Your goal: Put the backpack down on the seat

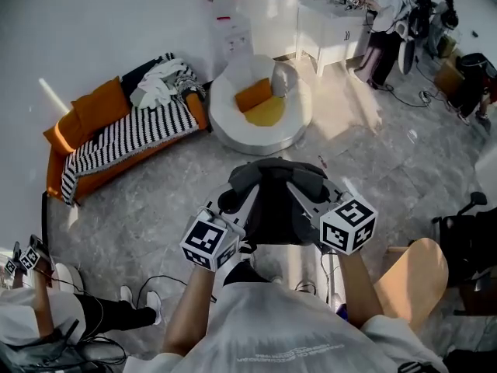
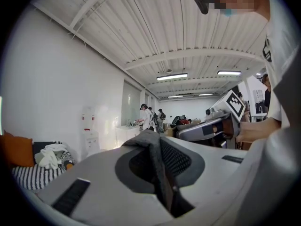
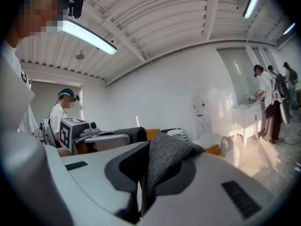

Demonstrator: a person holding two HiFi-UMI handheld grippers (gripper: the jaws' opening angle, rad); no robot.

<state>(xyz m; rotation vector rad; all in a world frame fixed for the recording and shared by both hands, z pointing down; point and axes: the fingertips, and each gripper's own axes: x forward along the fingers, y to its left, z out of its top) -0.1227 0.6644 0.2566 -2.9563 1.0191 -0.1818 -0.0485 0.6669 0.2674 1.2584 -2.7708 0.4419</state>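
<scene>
Grey stone floor spreads below, with an orange sofa under a striped blanket along the white wall. A round white seat stands just beside the sofa and holds an orange cushion. At the far right a person stands at a white worktop.

The backpack, dark with grey trim, hangs in the air between the two grippers, above the floor and well apart from the round white seat. The left tongs are pinched on a grey fabric fold of the backpack, with mesh showing beside it. The right tongs clamp a second grey fold that drapes over their tips.
</scene>
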